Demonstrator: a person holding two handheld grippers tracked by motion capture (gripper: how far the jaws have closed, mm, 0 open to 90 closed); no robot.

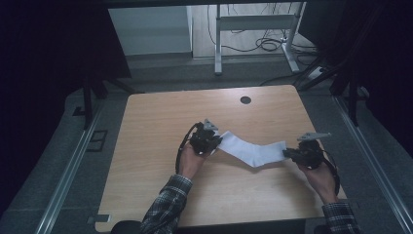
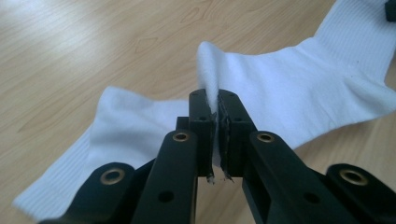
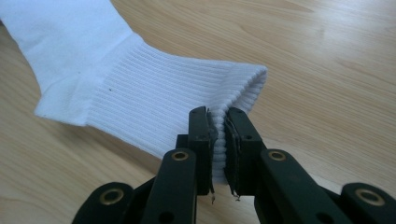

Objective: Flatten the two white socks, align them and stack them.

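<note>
white sock clamped at both ends, near the table's front edge

the white sock (image 1: 251,152) is hanging stretched between the two grippers over the table (image 1: 160,122), closer to the front edge than to the back edge and right of centre. the left gripper (image 1: 210,142) is grasping the end that is pointing toward the left edge; the right gripper (image 1: 288,154) is grasping the end that is pointing toward the right edge.

the high view is giving the overall layout and both hands, but the jaws are showing there as dark shapes and the clamping is not readable. the left gripper (image 2: 216,122) view is resolving it: the jaws are pinching a raised fold of smooth fabric. the right gripper (image 3: 217,133) view is showing the jaws clenched on the ribbed cuff.

whether the sagging middle of the sock is touching the table is hard to make out. the left gripper view is cutting off the far cuff at the frame's upper right corner.
</note>
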